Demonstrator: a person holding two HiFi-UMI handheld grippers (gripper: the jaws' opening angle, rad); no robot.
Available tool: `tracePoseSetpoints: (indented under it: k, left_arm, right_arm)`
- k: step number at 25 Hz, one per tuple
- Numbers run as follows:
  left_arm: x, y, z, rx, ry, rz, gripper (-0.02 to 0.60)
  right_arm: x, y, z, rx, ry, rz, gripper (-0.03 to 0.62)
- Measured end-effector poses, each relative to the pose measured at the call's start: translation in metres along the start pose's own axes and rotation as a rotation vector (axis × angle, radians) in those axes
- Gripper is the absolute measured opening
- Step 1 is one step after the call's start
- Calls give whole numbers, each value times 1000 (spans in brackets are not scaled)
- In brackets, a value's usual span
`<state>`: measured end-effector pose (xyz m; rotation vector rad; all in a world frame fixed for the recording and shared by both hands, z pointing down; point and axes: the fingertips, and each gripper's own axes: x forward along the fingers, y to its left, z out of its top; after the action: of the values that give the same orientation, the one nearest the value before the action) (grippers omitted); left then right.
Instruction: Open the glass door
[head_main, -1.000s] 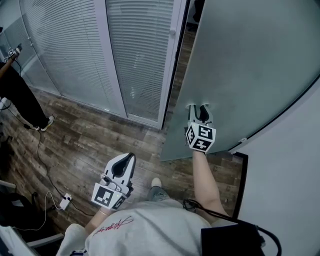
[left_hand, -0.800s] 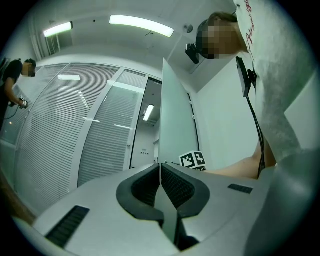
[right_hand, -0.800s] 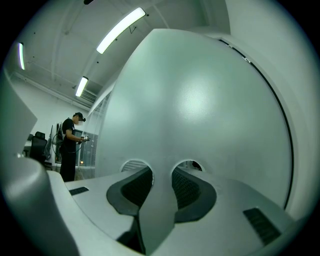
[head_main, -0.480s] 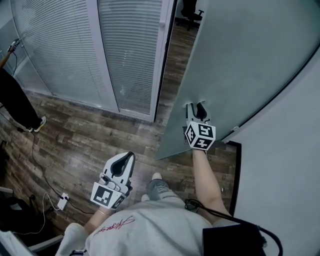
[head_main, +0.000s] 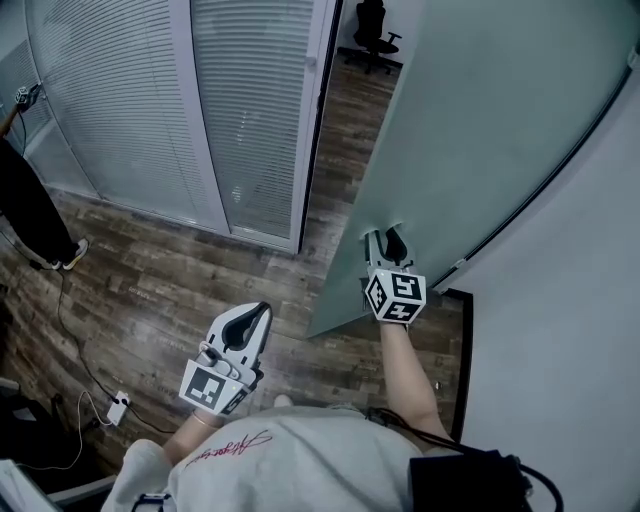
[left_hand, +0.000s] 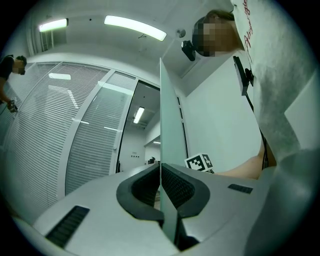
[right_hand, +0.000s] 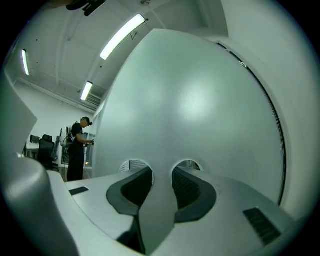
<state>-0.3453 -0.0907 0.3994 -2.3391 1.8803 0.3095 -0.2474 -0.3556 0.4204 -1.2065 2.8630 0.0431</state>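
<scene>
The frosted glass door (head_main: 480, 120) stands swung open at an angle, its free edge toward the doorway. My right gripper (head_main: 384, 233) is held out level with both fingertips against the door's face, jaws open and nothing between them. In the right gripper view the door (right_hand: 200, 100) fills the picture and the right gripper (right_hand: 161, 170) touches its own reflection. My left gripper (head_main: 256, 314) hangs lower left over the floor, shut and empty. The left gripper view shows that gripper (left_hand: 160, 168) with pads together and the door's thin edge (left_hand: 170, 125) beyond.
A glazed partition with blinds (head_main: 130, 110) runs along the left of the doorway (head_main: 335, 130). An office chair (head_main: 372, 30) stands beyond it. A white wall (head_main: 570, 320) is at the right. A cable and plug block (head_main: 118, 408) lie on the wooden floor; a bystander's leg (head_main: 30, 210) is at far left.
The door has swung further open, and my right gripper has moved on with it. The gap at the doorway is wider and the chair beyond now shows. The left gripper looks unchanged.
</scene>
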Motion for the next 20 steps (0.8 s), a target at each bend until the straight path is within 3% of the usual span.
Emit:
tracePoseSetpoints:
  k: [20]
  left_arm:
    - [20,-112,-1,7,-3,-29,24]
  right_arm:
    - [-98,-6,6,11,-15,112,130]
